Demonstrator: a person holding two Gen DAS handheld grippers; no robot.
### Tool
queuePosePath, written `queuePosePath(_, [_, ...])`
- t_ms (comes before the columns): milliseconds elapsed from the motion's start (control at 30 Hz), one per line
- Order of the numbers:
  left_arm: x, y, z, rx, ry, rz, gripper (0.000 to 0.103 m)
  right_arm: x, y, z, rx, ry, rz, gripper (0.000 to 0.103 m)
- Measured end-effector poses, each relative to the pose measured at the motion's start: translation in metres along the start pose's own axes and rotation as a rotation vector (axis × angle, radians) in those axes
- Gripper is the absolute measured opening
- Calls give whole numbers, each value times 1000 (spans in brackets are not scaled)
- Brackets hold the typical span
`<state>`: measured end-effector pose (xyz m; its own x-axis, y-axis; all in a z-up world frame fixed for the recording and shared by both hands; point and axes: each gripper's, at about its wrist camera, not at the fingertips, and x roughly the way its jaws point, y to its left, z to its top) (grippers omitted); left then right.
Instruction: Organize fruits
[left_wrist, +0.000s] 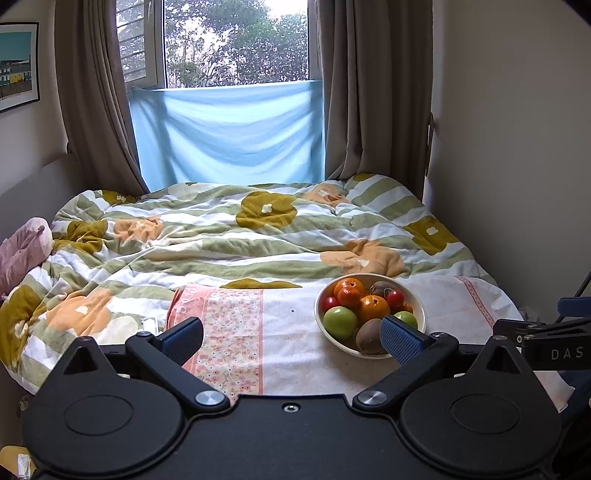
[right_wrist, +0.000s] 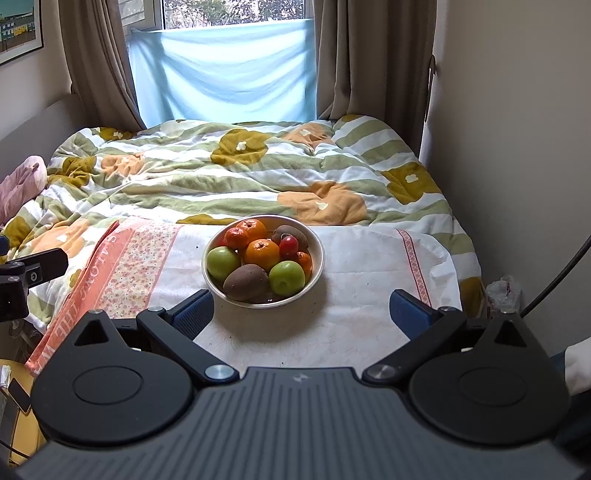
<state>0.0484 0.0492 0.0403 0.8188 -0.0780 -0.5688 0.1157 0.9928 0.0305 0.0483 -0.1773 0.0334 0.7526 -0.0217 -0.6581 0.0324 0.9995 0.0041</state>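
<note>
A cream bowl (right_wrist: 317, 254) of fruit stands on a white cloth on the bed. It holds oranges (right_wrist: 262, 251), green apples (right_wrist: 287, 277), brown kiwis (right_wrist: 245, 281) and small red fruits (right_wrist: 288, 246). My right gripper (right_wrist: 303, 310) is open just in front of the bowl with nothing between its fingers. In the left wrist view the same bowl (left_wrist: 419, 306) sits to the right, partly behind the right blue pad (left_wrist: 400, 341). My left gripper (left_wrist: 291, 338) is open and empty over the cloth.
A white cloth (right_wrist: 362, 266) with a pink floral band (right_wrist: 133, 266) covers the near bed. A rumpled flowered duvet (right_wrist: 221, 173) lies behind it. A wall (right_wrist: 517, 147) runs along the right side. Curtains and a window stand at the far end.
</note>
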Motion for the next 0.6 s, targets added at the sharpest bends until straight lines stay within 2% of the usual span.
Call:
queuePosePath(267, [-3,0,0,7,-18,21,103,0,0,0,2,-1,0,103])
queuePosePath(600, [2,9,-3,-8,7,-2,103,0,0,-1,2,3,0,103])
